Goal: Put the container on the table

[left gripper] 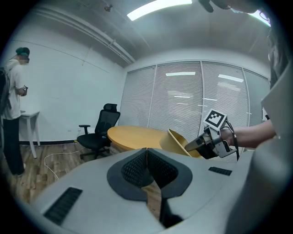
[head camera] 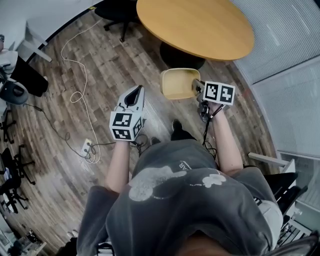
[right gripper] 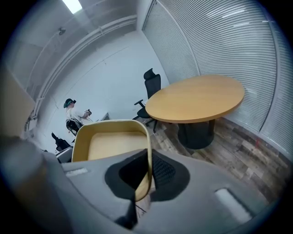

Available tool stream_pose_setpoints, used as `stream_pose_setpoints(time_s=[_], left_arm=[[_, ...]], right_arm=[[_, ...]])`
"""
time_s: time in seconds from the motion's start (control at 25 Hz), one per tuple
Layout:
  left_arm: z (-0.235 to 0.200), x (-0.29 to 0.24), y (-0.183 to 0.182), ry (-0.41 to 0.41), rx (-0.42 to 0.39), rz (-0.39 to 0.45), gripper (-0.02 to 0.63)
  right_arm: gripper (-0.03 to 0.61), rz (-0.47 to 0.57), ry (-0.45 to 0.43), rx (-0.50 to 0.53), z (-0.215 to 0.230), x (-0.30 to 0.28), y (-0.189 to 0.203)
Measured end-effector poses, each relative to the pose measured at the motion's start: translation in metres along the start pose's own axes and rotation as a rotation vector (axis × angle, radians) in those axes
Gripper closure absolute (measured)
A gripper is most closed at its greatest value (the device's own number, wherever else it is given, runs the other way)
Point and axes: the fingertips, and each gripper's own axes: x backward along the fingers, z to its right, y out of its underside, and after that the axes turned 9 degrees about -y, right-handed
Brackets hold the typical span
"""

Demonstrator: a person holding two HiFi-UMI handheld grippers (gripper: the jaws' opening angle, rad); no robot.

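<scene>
A pale yellow, empty container (head camera: 178, 83) hangs in the air above the wood floor, short of the round wooden table (head camera: 197, 25). My right gripper (head camera: 196, 88) is shut on the container's right rim; in the right gripper view the rim (right gripper: 148, 160) runs between the two pads. The container (left gripper: 176, 142) also shows in the left gripper view, held by the right gripper (left gripper: 196, 144) in front of the table (left gripper: 137, 136). My left gripper (head camera: 134, 95) is shut with nothing in it, level with the container and to its left. Its pads (left gripper: 147, 165) meet in the left gripper view.
A black office chair (head camera: 116, 12) stands at the table's far left. A white cable (head camera: 82, 95) and a power strip (head camera: 88, 147) lie on the floor at left. Window blinds (head camera: 292, 45) run along the right. A person (left gripper: 13, 107) stands by a white desk at the far wall.
</scene>
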Motion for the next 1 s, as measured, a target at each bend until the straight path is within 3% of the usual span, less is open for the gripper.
stream_pose_setpoints(time_s=[0.28, 0.52, 1.0], left_arm=[[-0.014, 0.003, 0.008, -0.001, 0.015, -0.012, 0.609], [-0.041, -0.01, 0.002, -0.04, 0.026, -0.013, 0.609], [-0.103, -0.139, -0.034, -0.095, 0.035, -0.036, 0.609]], right_arm=[[0.577, -0.01, -0.011, -0.019, -0.004, -0.012, 0.001], [0.577, 0.001, -0.018, -0.02, 0.004, -0.04, -0.028], [0.577, -0.016, -0.036, -0.044, 0.063, -0.143, -0.14]])
